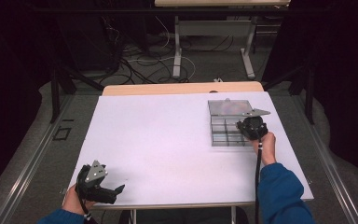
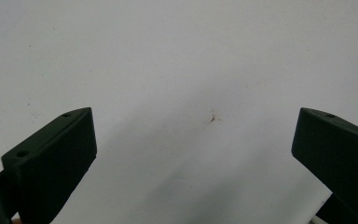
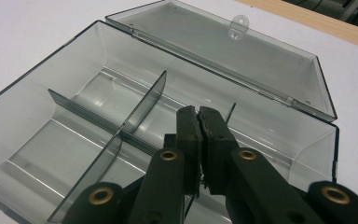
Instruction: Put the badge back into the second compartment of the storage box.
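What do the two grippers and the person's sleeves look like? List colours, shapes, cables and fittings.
Both grippers are black. The left gripper carries a grey three-cornered plate, and its jaws are blocky with small holes near the tips. The right gripper has narrow jaws on arms with brass-coloured rivets, its own grey plate, and a black cable trailing back along the forearm. The sleeves are blue.

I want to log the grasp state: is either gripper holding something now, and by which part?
Nothing is visibly held. The left gripper is open above the bare white table. The right gripper is shut above a divider of the open, smoky transparent plastic compartment box; a grip cannot be confirmed.
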The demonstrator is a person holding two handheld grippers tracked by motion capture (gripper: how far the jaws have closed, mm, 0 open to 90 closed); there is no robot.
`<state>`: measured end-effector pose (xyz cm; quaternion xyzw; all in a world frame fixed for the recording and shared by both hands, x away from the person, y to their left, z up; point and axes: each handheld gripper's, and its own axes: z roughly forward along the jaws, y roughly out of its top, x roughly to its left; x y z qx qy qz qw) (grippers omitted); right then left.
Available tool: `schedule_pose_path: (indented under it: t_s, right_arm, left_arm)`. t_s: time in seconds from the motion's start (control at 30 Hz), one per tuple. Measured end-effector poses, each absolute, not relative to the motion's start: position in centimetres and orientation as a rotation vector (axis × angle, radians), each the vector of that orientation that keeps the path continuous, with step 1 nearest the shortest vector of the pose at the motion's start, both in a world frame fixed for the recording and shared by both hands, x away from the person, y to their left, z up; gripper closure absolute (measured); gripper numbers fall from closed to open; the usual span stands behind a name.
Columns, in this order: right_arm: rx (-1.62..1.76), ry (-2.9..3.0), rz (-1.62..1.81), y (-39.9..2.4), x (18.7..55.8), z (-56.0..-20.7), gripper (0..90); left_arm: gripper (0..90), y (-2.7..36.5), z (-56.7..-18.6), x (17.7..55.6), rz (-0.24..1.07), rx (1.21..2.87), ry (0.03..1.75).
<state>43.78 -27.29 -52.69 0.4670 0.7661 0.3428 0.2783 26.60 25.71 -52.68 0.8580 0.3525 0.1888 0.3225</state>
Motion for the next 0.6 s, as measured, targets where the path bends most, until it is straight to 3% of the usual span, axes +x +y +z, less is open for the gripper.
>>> schedule_pose_path:
  t_s: [0.17,0.6]
  right_arm:
    - [1.265,2.054,0.910,-27.3,43.8,-52.8,86.3]
    - [1.261,2.126,0.975,-26.9,42.5,-51.7,70.6]
  left_arm:
    - [0.1,25.7,-52.7,26.6,0.491,2.252,0.928]
    - [0.1,25.7,-52.7,26.6,0.494,2.254,0.923]
